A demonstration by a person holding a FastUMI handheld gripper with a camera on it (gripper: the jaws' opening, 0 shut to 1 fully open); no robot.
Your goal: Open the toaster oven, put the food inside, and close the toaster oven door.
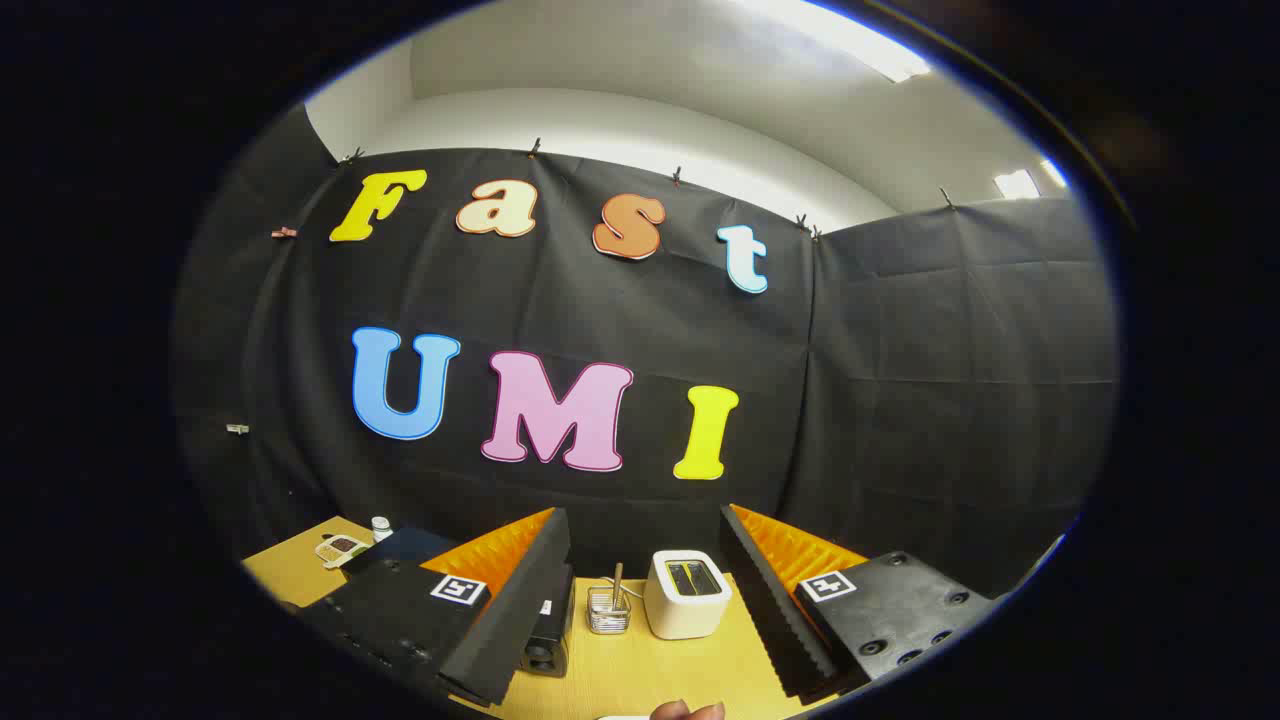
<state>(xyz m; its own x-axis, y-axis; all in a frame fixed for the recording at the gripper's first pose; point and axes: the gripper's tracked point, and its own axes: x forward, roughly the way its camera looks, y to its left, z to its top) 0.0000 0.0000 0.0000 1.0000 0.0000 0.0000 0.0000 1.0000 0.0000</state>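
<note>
My gripper [643, 530] is open, its two fingers spread wide over a wooden table [650, 670] with nothing between them. Ahead of them, in the gap, stands a small white toaster oven [687, 593] with a dark window panel that looks shut. A rounded brownish piece [686, 710] shows at the near table edge between the finger bases, beside a white rim [625, 717]. I cannot tell whether it is the food.
A wire holder [608, 610] with a stick in it stands just left of the oven. A dark boxy device [545, 648] sits partly hidden behind the left finger. Further left lie a small bottle [380, 526] and a flat object [340, 548]. Black cloth walls close off the back.
</note>
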